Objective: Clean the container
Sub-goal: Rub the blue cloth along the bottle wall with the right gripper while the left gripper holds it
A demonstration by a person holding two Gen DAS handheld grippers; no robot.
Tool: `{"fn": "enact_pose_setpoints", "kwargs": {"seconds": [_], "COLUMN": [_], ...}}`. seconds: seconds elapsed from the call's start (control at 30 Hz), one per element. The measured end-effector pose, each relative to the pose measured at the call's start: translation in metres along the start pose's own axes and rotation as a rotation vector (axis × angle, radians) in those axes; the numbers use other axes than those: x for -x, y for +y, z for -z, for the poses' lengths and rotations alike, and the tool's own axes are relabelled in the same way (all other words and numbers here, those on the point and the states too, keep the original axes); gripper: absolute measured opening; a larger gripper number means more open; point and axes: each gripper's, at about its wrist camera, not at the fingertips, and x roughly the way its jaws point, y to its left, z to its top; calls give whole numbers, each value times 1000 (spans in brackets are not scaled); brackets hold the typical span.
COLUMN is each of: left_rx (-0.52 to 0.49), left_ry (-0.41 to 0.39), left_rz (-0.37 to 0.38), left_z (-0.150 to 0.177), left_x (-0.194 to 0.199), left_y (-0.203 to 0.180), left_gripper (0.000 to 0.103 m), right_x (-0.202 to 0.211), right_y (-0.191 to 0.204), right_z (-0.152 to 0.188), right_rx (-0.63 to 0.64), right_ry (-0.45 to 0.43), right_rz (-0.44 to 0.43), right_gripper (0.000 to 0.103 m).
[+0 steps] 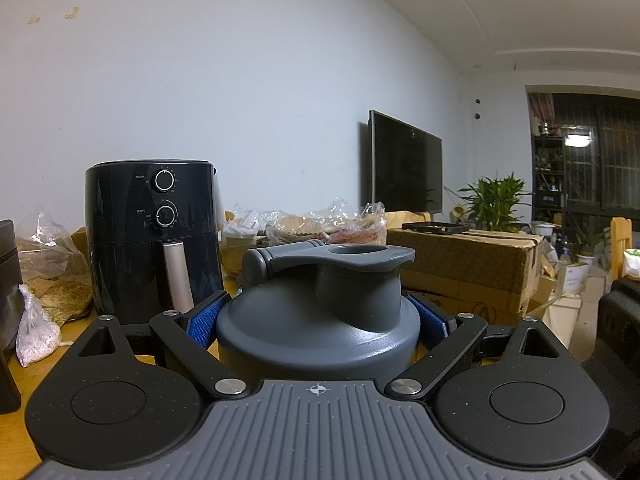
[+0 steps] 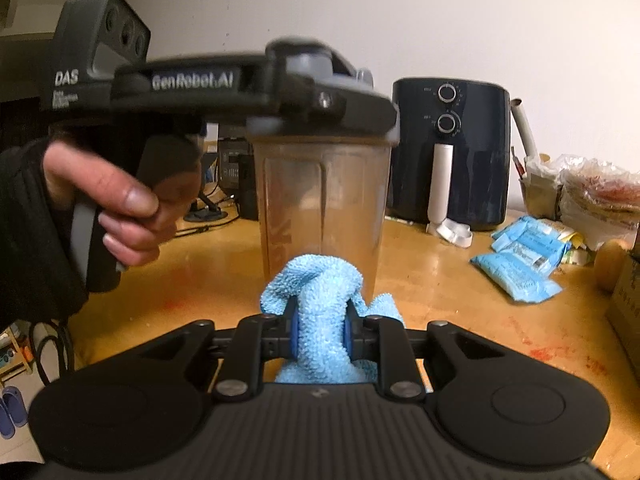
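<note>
A clear shaker bottle (image 2: pixel 322 204) with a grey flip-top lid (image 1: pixel 320 320) stands upright on the wooden table (image 2: pixel 440 300). My left gripper (image 1: pixel 318 318) is shut on that lid, its blue pads (image 1: pixel 206 318) pressed against both sides; in the right wrist view the same gripper (image 2: pixel 352 114) reaches in from the left, held by a hand (image 2: pixel 120 208). My right gripper (image 2: pixel 320 338) is shut on a light blue microfibre cloth (image 2: pixel 320 300), bunched between the pads. The cloth sits just in front of the bottle's lower wall; whether it touches I cannot tell.
A black air fryer (image 2: pixel 450 152) stands behind the bottle near the wall. Blue packets (image 2: pixel 520 260) and plastic bags (image 2: pixel 600 192) lie at the right. A cardboard box (image 1: pixel 460 268), a television (image 1: pixel 406 162) and a potted plant (image 1: pixel 496 200) show beyond the table in the left wrist view.
</note>
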Motion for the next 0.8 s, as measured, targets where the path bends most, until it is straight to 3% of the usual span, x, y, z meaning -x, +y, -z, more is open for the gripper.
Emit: {"fn": "enact_pose_setpoints", "kwargs": {"seconds": [0.8], "left_rx": [-21], "left_ry": [16], "left_rz": [-14], "left_z": [0], "left_x": [0], "left_y": [-2], "left_gripper": [95], "right_x": [30], "right_y": [1], "right_z": [-37], "right_rx": [5], "right_ry": [-169], "right_rz": [28], "right_gripper": [16]}}
